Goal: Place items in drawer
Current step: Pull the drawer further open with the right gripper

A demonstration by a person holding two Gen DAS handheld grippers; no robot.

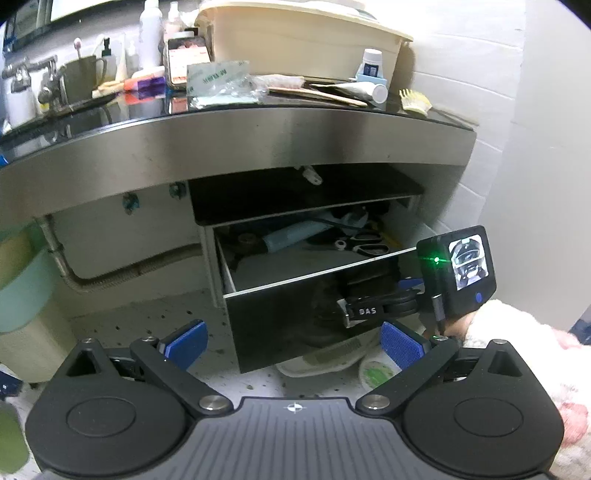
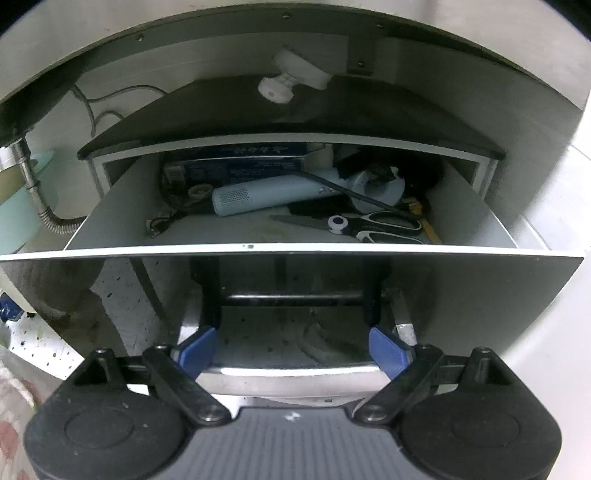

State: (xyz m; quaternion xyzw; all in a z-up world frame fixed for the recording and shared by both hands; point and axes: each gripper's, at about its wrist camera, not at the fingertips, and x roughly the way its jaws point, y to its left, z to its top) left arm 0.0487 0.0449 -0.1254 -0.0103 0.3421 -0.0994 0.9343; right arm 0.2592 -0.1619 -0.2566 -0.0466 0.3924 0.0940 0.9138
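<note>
The black-fronted drawer (image 1: 288, 317) under the counter stands pulled open; the right wrist view shows its front panel (image 2: 461, 295) close up. Inside lie a pale blue hair dryer (image 2: 273, 197), black-handled scissors (image 2: 373, 225) and a blue box (image 2: 236, 166). My left gripper (image 1: 291, 341) is open and empty, low in front of the drawer. My right gripper (image 2: 293, 349) is open and empty at the drawer front; it shows in the left wrist view (image 1: 410, 291) at the drawer's right side. On the counter lie a yellow comb (image 1: 413, 100), a tube (image 1: 354, 90) and a plastic packet (image 1: 218, 83).
A cream tub (image 1: 295, 37), bottles (image 1: 149, 33) and a dark mug (image 1: 79, 77) crowd the counter. A faucet (image 1: 33, 74) is at left. A mint bin (image 1: 22, 291) stands on the floor left. Pipes (image 1: 110, 273) run under the sink. A white wall (image 1: 535, 147) is right.
</note>
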